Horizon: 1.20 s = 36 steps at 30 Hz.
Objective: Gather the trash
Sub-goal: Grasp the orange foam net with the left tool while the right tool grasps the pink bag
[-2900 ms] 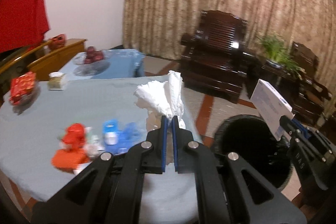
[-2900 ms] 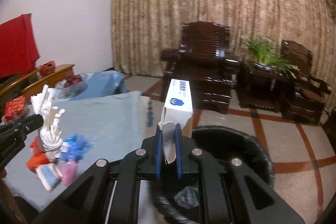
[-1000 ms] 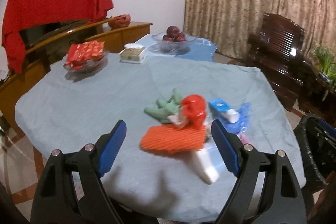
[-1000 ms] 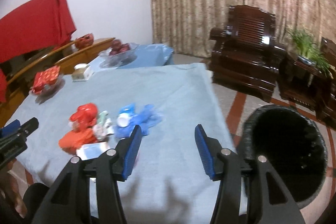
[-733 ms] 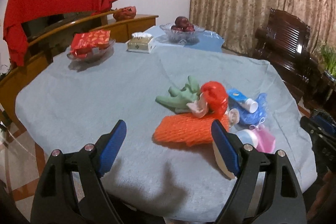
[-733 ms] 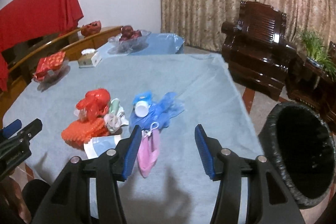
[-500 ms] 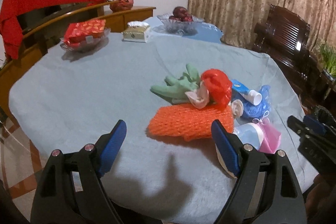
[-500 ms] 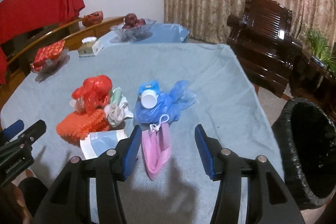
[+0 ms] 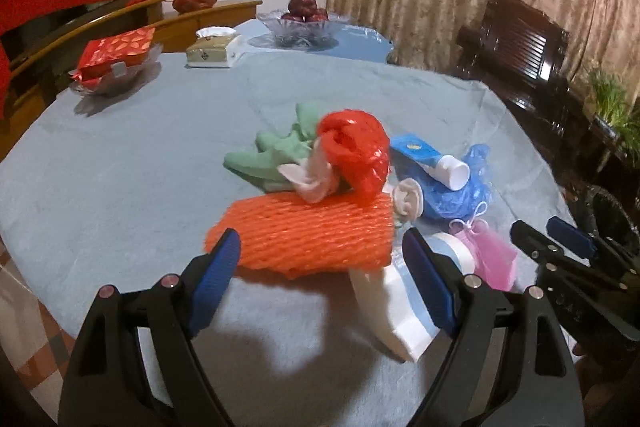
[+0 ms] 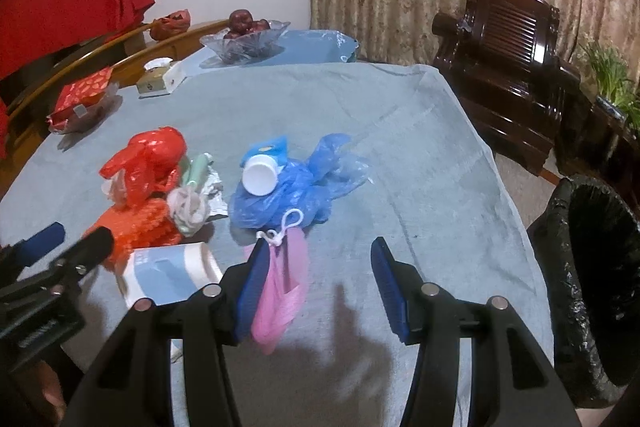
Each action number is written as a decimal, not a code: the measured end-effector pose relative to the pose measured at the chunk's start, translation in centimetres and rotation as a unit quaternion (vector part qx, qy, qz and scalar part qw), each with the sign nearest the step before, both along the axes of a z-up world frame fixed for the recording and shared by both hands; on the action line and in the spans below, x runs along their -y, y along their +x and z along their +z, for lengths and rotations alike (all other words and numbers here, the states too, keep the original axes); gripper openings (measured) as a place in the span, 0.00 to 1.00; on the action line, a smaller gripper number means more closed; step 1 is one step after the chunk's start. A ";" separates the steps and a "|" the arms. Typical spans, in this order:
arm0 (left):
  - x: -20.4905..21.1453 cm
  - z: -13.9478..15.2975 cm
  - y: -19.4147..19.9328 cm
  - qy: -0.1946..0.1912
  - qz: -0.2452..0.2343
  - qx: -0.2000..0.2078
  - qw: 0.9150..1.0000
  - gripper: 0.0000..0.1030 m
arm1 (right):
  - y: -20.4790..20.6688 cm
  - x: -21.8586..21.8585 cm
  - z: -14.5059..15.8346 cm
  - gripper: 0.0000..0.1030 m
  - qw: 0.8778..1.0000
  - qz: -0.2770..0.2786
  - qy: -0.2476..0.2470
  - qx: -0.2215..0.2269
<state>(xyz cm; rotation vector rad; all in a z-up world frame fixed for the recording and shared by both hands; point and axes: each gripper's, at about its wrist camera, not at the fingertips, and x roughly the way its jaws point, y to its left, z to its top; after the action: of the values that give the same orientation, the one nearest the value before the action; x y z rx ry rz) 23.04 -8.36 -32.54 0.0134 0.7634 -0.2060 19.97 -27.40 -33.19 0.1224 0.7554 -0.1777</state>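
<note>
Left gripper [image 9: 320, 267] spread wide, empty — orange foam net [image 9: 308, 233] at frame centre between its fingers. Right gripper [image 10: 316, 283] spread wide, empty — pink bag [image 10: 282, 291] lower centre, beside its left finger. Bin [image 10: 592, 283] right edge.

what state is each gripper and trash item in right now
left gripper: open, empty
right gripper: open, empty
orange foam net: lying on table
blue tube: capped, on blue bag
pink bag: lying flat
trash bin: open, lined
</note>
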 end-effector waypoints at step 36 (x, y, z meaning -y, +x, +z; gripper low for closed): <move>-5.2 0.2 -1.1 -0.029 0.051 0.008 0.998 0.13 | 1.1 -2.9 -4.9 0.16 0.997 0.033 0.004 -0.064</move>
<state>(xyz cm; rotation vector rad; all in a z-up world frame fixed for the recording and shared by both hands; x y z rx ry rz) 21.90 -3.18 -32.31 -0.0780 0.7390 -0.1300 21.06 -24.45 -38.09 0.0940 0.8861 -0.1205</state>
